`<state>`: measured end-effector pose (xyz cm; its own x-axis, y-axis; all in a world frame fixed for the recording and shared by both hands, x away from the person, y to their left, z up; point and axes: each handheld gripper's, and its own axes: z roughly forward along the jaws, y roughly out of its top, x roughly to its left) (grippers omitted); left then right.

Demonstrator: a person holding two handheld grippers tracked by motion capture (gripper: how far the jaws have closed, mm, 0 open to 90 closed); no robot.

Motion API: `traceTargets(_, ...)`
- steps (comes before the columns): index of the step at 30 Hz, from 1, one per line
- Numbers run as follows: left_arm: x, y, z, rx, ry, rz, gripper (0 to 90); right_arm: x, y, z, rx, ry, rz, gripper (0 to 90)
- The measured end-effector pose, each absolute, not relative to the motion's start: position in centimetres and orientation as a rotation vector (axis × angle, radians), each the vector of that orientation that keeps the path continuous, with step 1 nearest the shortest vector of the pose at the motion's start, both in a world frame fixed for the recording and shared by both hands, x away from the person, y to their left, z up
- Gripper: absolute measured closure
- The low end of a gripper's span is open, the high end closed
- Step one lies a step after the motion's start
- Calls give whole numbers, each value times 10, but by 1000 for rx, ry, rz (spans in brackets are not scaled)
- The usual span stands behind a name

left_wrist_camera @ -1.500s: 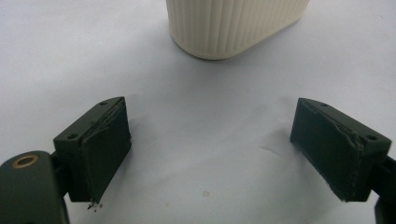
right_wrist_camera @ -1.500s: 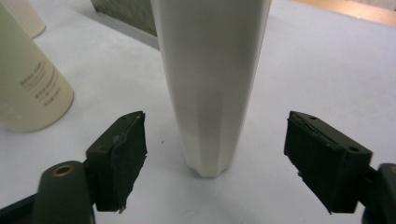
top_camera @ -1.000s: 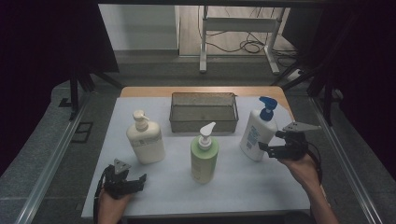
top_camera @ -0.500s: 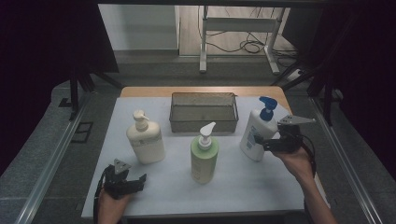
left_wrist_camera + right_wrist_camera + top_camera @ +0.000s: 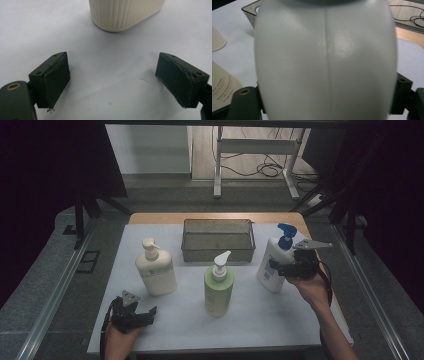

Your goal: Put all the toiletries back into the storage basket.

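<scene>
A white bottle with a blue pump (image 5: 269,257) stands at the right of the white mat. My right gripper (image 5: 278,268) reaches it from the right. In the right gripper view the bottle's body (image 5: 325,62) spans the whole gap and touches both jaws, which have just been closing on it. My left gripper (image 5: 148,313) rests at the mat's front left, open. Between its pads (image 5: 56,80) lies bare mat. The base of a cream pump bottle (image 5: 125,15) stands just beyond them. That cream bottle (image 5: 156,270) is left of centre.
A green pump bottle (image 5: 218,287) stands mid-mat, between the two others. A grey wire basket (image 5: 218,254) sits behind it at the mat's far edge. The mat (image 5: 270,325) lies on a wooden table; metal rails run along both sides.
The right hand has moved left, up to the blue-pump bottle, and its jaws now flank the body. The left hand and the other bottles have kept still.
</scene>
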<state>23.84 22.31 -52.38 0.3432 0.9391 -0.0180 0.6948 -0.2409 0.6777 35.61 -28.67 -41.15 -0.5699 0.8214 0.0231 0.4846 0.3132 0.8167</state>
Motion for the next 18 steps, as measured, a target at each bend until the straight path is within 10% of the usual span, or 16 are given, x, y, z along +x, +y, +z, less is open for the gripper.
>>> traceTargets(18, 238, 223, -524, 2018, 1422, 534, 120, 355, -281, -407, 1115, 2236, 1101, 374)
